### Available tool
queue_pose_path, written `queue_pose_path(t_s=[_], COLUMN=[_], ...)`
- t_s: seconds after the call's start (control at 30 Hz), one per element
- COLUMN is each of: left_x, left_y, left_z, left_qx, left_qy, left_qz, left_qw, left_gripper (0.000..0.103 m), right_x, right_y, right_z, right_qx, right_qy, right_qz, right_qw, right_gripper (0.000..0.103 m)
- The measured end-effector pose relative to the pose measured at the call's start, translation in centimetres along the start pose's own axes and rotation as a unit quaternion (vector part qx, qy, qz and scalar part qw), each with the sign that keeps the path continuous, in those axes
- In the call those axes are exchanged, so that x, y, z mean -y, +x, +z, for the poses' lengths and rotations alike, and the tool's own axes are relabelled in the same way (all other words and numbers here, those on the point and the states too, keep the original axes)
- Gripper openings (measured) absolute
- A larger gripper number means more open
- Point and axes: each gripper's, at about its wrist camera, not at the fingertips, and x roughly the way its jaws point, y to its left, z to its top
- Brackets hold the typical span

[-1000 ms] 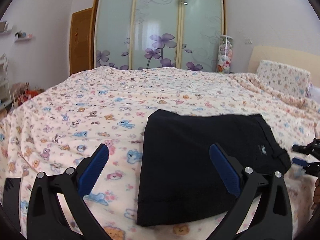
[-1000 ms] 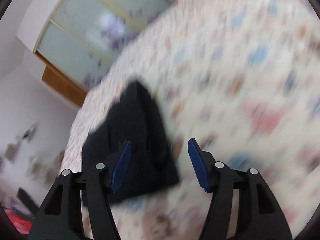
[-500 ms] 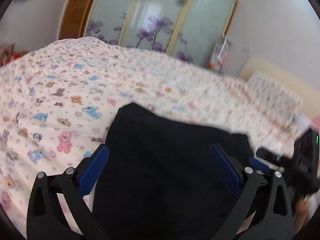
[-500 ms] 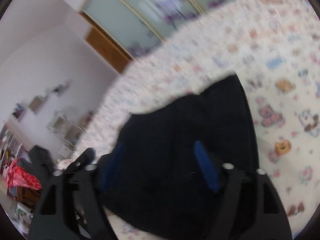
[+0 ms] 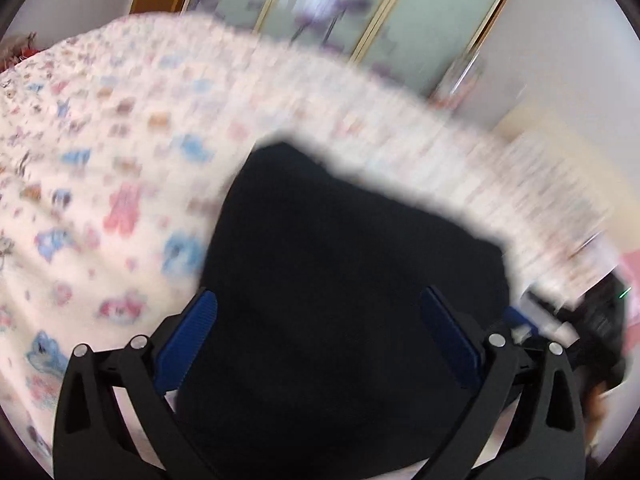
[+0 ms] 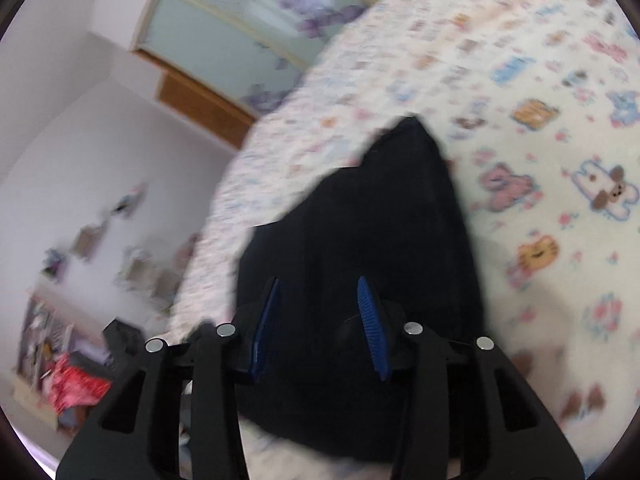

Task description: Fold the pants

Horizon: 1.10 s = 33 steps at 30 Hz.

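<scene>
We see the black pants (image 5: 344, 300) lying already folded into a compact block on the cartoon-print bedspread (image 5: 100, 184). In the left wrist view they fill the frame from the centre down to 6 o'clock, and the left gripper (image 5: 320, 332) hangs over them with its 2 blue pads (image 5: 188, 332) spread wide, 1 at 8 o'clock by the cloth's near left edge and 1 at 4 o'clock, holding nothing.

In the right wrist view the pants (image 6: 384, 216) run from a corner at 12 o'clock down to 6 o'clock, and the right gripper (image 6: 316, 324) sits low over them with its jaws partly apart, a clear gap between the pads; we cannot tell whether any cloth lies between them. The sliding wardrobe (image 6: 248, 20) stands at 11 o'clock.

We judge the fabric soft, light and limp, likely to sag and slip open in layers unless every layer is pinched together. The best hold, in our judgement, is at 2 corners of 1 short edge, 1 gripper each, taking the full stack. Motion blur hides seams and edges.
</scene>
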Motion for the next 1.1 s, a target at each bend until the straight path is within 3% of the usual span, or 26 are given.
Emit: queue_pose_path(t_s=[0.03, 0.07, 0.1, 0.17, 0.27, 0.3, 0.4, 0.73, 0.83, 0.93, 1.0, 1.1], left_x=[0.7, 1.1, 1.7, 3.1, 4.2, 4.5, 5.6, 4.5, 4.7, 5.0, 4.9, 4.8], left_y=[-1.3, -1.7, -1.8, -0.8, 2.0, 3.5, 5.3, 4.8, 4.8, 5.1, 5.0, 4.7], left_z=[0.2, 0.3, 0.2, -0.2, -1.4, -2.1, -3.6, -4.1, -4.0, -4.0, -4.0, -3.8], left_qx=[0.037, 0.050, 0.056, 0.040, -0.021, -0.057, -0.077, -0.065, -0.063, -0.063, -0.062, -0.062], left_qy=[0.010, 0.020, 0.034, 0.066, 0.098, 0.119, 0.193, 0.185, 0.188, 0.192, 0.189, 0.185], left_qz=[-0.012, -0.013, -0.011, -0.005, 0.023, 0.055, 0.124, 0.119, 0.121, 0.127, 0.122, 0.114], left_qw=[0.9992, 0.9985, 0.9977, 0.9971, 0.9948, 0.9898, 0.9703, 0.9733, 0.9727, 0.9711, 0.9724, 0.9741], left_gripper=[0.101, 0.101, 0.101, 0.101, 0.101, 0.101, 0.101, 0.101, 0.101, 0.101, 0.101, 0.101], right_x=[-0.7, -1.8, -2.5, -3.8, -3.7, -2.5, -0.7, -2.4, -1.3, -1.2, -1.6, -1.6], right_y=[-0.5, -1.1, -1.3, -1.7, -0.3, 0.6, 1.0, -0.8, 0.7, 0.8, 0.0, -2.0], right_z=[0.0, -0.3, -0.5, -1.1, -1.9, -2.2, -2.2, -1.6, -1.6, -1.7, -1.6, -0.7], right_qx=[-0.005, -0.014, -0.019, -0.031, -0.069, -0.088, -0.089, -0.057, -0.083, -0.084, -0.073, -0.020], right_qy=[-0.013, -0.034, -0.048, -0.080, -0.095, -0.083, -0.054, -0.074, -0.060, -0.071, -0.074, -0.073], right_qz=[0.015, 0.026, 0.028, 0.019, -0.050, -0.076, -0.047, -0.015, -0.046, -0.046, -0.036, -0.025], right_qw=[1.000, 0.999, 0.998, 0.996, 0.992, 0.990, 0.994, 0.996, 0.994, 0.993, 0.994, 0.997], right_gripper=[0.042, 0.048, 0.061, 0.073, 0.073, 0.071, 0.071, 0.072, 0.073, 0.073, 0.073, 0.074])
